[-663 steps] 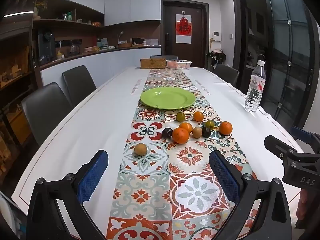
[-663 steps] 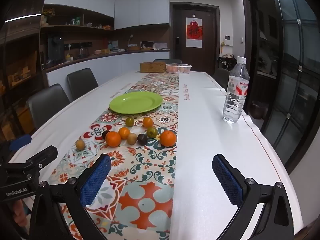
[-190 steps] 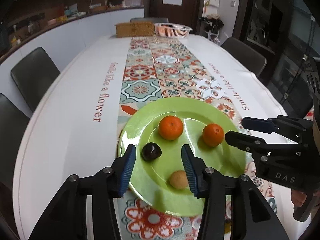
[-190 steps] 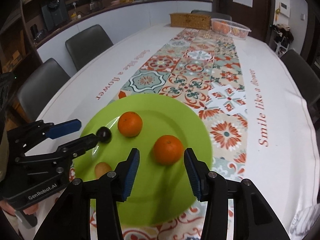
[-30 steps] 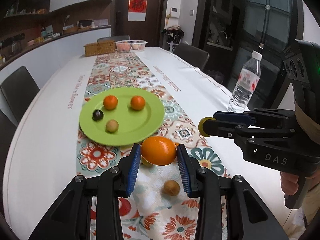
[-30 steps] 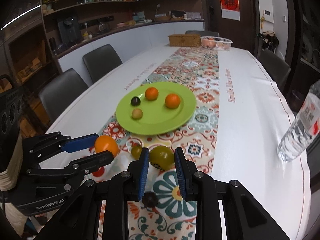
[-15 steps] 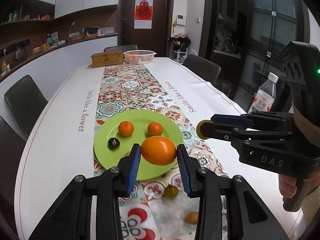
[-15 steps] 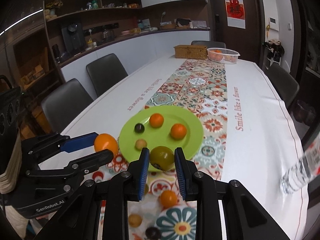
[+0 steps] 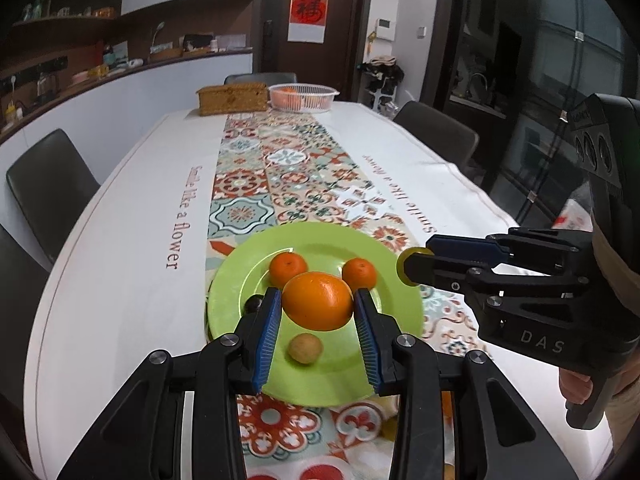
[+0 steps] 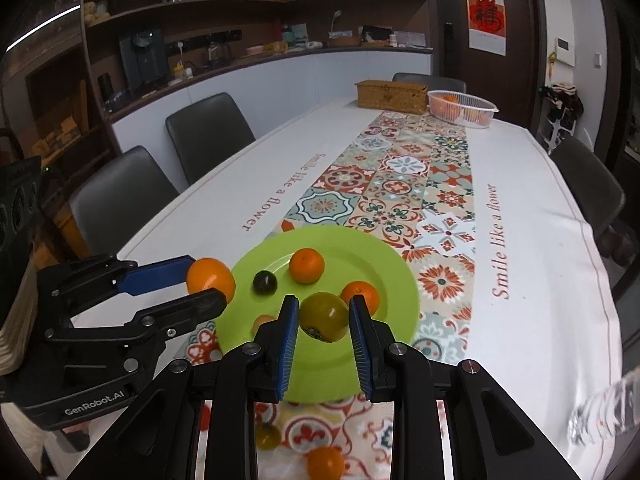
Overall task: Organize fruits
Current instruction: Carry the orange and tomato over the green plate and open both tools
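Left wrist view: the left tongs (image 9: 318, 308) clamp a big orange (image 9: 318, 301) between blue pads, above the green plate (image 9: 240, 280) on the worktop (image 9: 120, 240). On the plate lie two small oranges, one at 11 o'clock (image 9: 287, 268) and one at 1 o'clock (image 9: 359, 275) of the held fruit, a dark fruit (image 9: 253, 304) at 9 o'clock and a tan fruit (image 9: 305, 348) at 6 o'clock. Right wrist view: the right tongs (image 10: 323, 320) grip a yellow-green fruit (image 10: 324, 316) over the plate's near side. Two loose fruits, an olive one (image 10: 268, 436) and an orange one (image 10: 325, 462), rest on the patterned runner (image 10: 400, 176) at 6 o'clock of the plate.
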### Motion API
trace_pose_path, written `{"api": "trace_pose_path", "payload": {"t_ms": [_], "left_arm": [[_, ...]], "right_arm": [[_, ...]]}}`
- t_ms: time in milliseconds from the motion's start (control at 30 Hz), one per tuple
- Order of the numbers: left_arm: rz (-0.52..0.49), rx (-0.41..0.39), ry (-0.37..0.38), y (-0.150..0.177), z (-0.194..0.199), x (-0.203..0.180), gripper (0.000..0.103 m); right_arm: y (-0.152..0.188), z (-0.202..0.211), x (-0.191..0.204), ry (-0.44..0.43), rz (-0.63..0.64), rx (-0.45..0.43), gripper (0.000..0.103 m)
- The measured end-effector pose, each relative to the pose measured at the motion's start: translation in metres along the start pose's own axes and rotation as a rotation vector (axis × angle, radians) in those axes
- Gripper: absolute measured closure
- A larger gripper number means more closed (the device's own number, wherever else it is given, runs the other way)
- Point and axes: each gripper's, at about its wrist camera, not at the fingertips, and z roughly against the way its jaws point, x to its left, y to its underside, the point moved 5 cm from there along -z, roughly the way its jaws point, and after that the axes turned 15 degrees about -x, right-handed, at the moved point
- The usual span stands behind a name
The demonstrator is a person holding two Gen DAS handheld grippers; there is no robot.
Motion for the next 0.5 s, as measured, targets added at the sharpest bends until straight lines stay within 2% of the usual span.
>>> {"api": "trace_pose_path", "payload": {"t_ms": [300, 500], "left_arm": [[0.037, 0.065, -0.012, 0.016, -0.037, 0.024, 0.067], [0.054, 0.081, -0.017, 0.023, -0.047, 0.031, 0.066]], "right_arm": [[0.006, -0.053, 0.003, -0.023, 0.014, 0.052, 0.076], [0.015, -0.07, 0.004, -0.026, 0.013, 0.079, 0.076]]}}
